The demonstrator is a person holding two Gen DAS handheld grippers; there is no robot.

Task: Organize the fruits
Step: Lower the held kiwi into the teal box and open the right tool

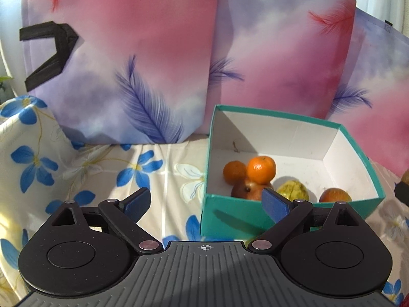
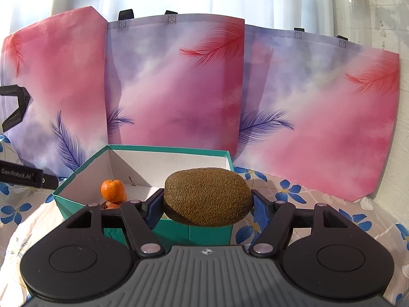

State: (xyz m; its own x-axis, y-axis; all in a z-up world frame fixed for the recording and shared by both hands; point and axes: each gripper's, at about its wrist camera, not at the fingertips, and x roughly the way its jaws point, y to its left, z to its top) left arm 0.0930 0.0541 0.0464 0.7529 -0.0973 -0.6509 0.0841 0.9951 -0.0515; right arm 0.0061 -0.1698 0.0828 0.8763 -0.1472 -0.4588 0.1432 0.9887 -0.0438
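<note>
Fruits are being gathered into the teal box [image 2: 84,171]: a kiwi [image 2: 207,197], pinched by the right gripper [image 2: 207,208], awaits lowering inside, while the left gripper [image 1: 205,202] is spread empty.

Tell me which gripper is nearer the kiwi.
Right. The right gripper is shut on the kiwi itself; the left gripper stands open and empty, off by the far side of the teal box.
</note>
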